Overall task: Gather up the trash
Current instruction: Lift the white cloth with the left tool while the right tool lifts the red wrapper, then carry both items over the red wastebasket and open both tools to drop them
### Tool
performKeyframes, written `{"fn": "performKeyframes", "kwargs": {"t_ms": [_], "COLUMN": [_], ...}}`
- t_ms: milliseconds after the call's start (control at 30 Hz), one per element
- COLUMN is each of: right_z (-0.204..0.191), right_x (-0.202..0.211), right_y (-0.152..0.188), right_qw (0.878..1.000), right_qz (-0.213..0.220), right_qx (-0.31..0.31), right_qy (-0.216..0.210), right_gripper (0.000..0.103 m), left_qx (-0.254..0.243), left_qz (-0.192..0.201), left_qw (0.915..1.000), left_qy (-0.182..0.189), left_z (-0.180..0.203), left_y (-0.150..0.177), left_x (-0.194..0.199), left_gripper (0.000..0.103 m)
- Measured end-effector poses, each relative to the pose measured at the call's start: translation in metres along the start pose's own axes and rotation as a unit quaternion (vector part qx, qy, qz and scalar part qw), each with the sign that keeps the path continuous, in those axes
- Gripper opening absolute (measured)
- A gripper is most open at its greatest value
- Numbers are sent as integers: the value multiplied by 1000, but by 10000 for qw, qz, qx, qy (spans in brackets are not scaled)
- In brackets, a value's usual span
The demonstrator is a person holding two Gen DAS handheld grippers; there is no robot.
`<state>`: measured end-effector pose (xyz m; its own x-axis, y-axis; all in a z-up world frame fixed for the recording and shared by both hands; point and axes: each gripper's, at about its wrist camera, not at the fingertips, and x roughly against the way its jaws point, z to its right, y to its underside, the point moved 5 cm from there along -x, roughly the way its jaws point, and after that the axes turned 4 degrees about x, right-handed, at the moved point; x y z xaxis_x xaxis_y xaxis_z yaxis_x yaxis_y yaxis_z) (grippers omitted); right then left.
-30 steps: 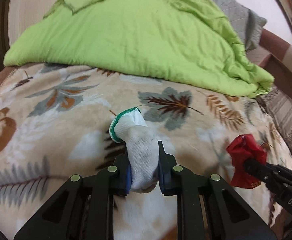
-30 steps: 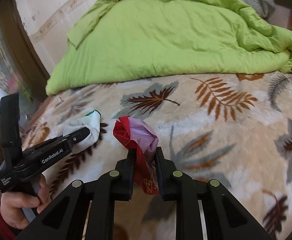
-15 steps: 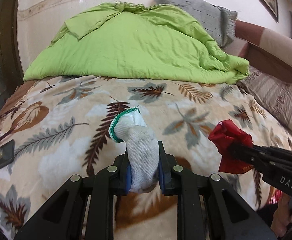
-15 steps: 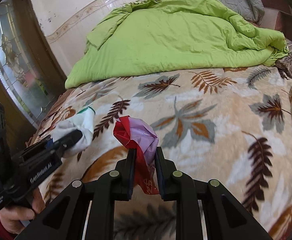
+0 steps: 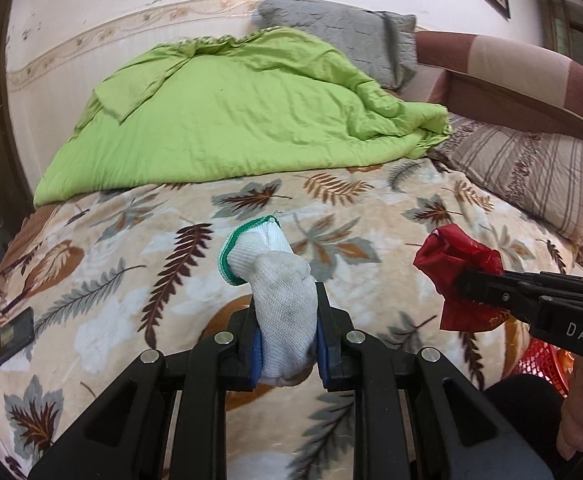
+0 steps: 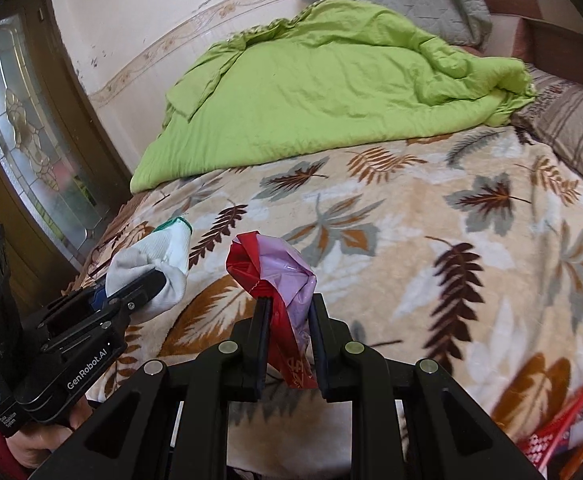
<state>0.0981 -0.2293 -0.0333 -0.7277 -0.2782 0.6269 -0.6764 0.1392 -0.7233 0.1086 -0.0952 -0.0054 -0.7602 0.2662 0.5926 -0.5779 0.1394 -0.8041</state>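
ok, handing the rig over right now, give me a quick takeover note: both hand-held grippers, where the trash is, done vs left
Left hand-held gripper: shut on the dirty white glove with the green cuff, held above the leaf-print blanket.
Right hand-held gripper: shut on the crumpled red and purple wrapper, also clear of the bed.
Done: both pieces are picked up.
Left: drop them. A red mesh basket shows at the lower right edge of the right wrist view, probably the bin; nothing is in it from these two yet.
A dark phone-like object lies at the blanket's left edge; not obviously trash.

Soft even daylight, faint shadows; strong fisheye bending, dark corner vignette; lower-right edge blurred.
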Motion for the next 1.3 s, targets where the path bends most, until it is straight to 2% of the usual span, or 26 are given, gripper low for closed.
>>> {"fn": "performKeyframes", "kwargs": {"t_ms": [200,433,600,833,933,1033,1167,1300], "right_z": [21,61,105,154,171,186,205,222], "right_x": [26,69,108,160,179,197,219,236], "right_y": [9,19,35,59,70,80,96,113], "right_qw": [9997,9970,9909,9783,9724,9649,9550,9442], "right_qz": [82,282,411,546,567,591,597,580], "right_qx": [-183,-542,-974,-1481,-1668,-1883,-2119,-2387], "right_qy": [153,468,834,1339,1532,1733,1986,2193], "right_gripper": [20,20,20,20,20,20,20,21], "left_qx": [-255,-592,-823,-1236,-1293,-1296,-1333,-1456], "left_qz": [42,83,42,-13,-100,-273,-684,-1061], "left_qw": [9995,9963,9916,9808,9744,9644,9442,9262], "left_qy": [181,612,994,1508,1839,2290,2932,3313], "left_z": [31,81,124,187,211,234,267,299], "left_y": [-2,-7,-8,-1,2,4,11,24], "left_x": [7,12,13,18,22,26,26,23], "left_gripper": [20,20,20,20,20,20,20,20]}}
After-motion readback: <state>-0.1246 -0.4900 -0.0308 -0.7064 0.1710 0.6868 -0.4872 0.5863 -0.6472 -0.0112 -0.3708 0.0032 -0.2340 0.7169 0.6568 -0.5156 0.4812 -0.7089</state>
